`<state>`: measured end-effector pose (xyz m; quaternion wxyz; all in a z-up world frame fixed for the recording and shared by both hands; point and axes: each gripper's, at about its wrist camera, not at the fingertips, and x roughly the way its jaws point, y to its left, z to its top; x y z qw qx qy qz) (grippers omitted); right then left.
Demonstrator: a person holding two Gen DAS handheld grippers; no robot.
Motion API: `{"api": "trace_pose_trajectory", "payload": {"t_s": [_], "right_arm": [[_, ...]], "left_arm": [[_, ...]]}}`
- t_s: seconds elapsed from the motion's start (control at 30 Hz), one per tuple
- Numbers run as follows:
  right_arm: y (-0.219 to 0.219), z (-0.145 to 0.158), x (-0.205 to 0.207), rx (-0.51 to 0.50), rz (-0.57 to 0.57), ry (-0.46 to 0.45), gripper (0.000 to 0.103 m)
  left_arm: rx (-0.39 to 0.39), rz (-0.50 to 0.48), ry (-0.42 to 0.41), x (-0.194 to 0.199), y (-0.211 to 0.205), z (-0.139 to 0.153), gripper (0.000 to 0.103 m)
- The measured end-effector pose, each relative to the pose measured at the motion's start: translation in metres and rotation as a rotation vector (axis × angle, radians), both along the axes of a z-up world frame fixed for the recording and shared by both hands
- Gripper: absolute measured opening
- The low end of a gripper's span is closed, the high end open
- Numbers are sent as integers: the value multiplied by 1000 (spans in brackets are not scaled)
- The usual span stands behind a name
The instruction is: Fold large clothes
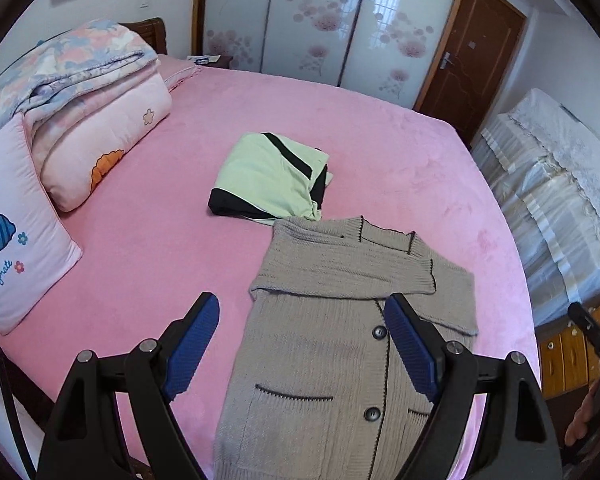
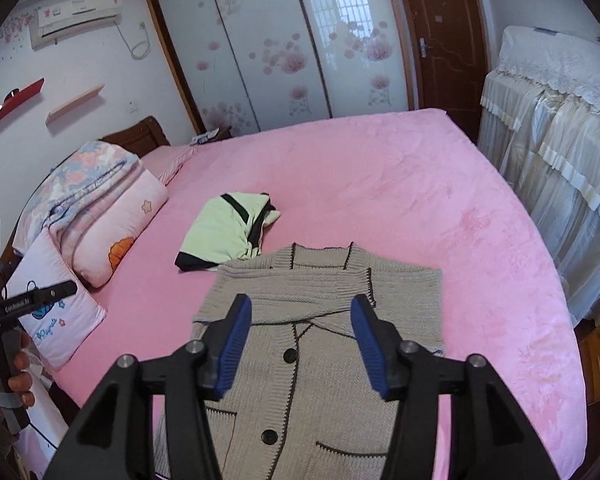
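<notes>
- A grey knitted cardigan [image 1: 332,360] is laid flat on the pink bed [image 1: 400,152], buttons up, with both sleeves folded across the chest.
- The left gripper [image 1: 300,344] is held above the cardigan, jaws spread wide, nothing between the blue pads [image 1: 192,352].
- The right gripper [image 2: 300,340] is held above the same garment, jaws parted and empty.
- A folded green-and-black garment [image 1: 272,176] is seen just beyond the collar.
- Folded quilts [image 1: 88,112] and a pillow [image 1: 16,232] are stacked along the left edge.

A pink-covered bed [image 2: 380,168] fills a bedroom; beyond its far edge stand sliding wardrobe doors [image 2: 268,40] printed with pink blossoms, a brown door [image 2: 440,32] to their right, an air conditioner [image 2: 80,12] to their left.
</notes>
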<state>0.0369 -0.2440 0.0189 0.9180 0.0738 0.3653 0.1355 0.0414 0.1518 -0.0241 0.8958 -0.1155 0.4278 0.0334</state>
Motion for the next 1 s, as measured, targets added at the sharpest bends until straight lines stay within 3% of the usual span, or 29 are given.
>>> {"api": "trace_pose_trajectory", "payload": {"t_s": [0.1,0.2,0.33,0.43,0.73,1.0], "right_arm": [[3,1,-19,-22,-18,-8,54],[5,-3,-42,-44,-46,-2,54],[3,-16,-75,-50,-86,17,54],[0,-34,-96,-51,-110,54,54],[-11,-115,-148,-90,-180,197,54],[-26,-200,-175,-118,-168,326,54]], "left_arm": [[29,-30,2,-19,1,-5,84],[-1,-78,25,-36,2,-17,84],[35,-113,70,-61,-1,-39,84],[20,-143,105,-77,-2,-58,84],[18,-155,206,-125,9,-156,84],[-26,-120,310,-146,27,-254,84]]}}
